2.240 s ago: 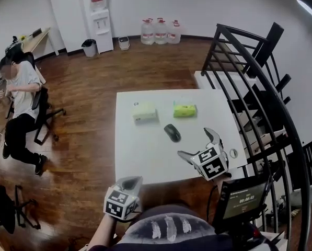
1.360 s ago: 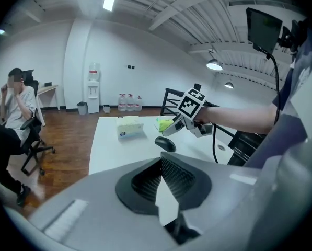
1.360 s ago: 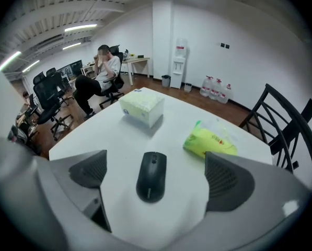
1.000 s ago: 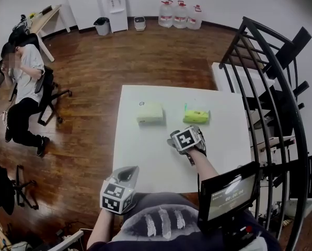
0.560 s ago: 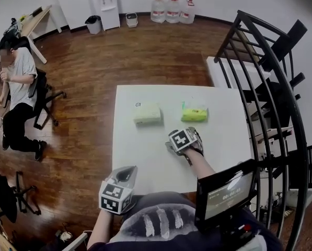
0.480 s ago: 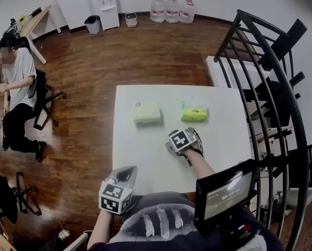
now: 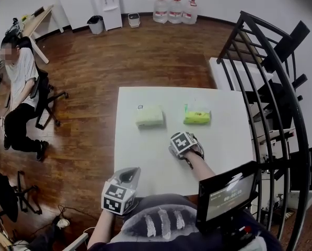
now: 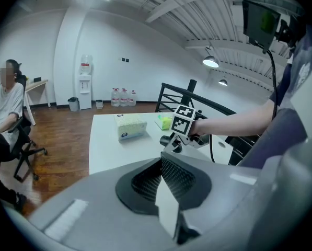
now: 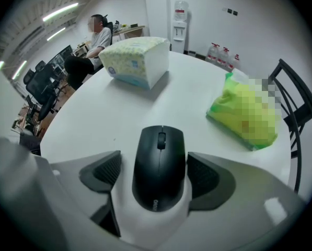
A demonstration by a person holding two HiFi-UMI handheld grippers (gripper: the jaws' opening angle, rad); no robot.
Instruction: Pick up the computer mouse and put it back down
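The black computer mouse (image 9: pixel 159 166) lies flat on the white table (image 7: pixel 140 156), scroll wheel pointing away, in the right gripper view. My right gripper (image 9: pixel 154 165) points steeply down over it, one pad on each side. Its jaws are closing; a thin gap still shows on the left side. In the head view the right gripper (image 7: pixel 180 143) and its marker cube hide the mouse. My left gripper (image 7: pixel 122 192) hangs off the table's near edge, shut with nothing in it; its pads (image 8: pixel 161 166) meet in the left gripper view.
A pale tissue box (image 7: pixel 149 115) and a green pack (image 7: pixel 197 114) lie side by side beyond the mouse. A black stair railing (image 7: pixel 270 88) runs along the right. A small screen (image 7: pixel 226 197) sits near my right elbow. A person (image 7: pixel 20 82) sits far left.
The right gripper came from the table's right front over to the mouse and sank onto it, covering it in the head view. The left gripper stayed put.
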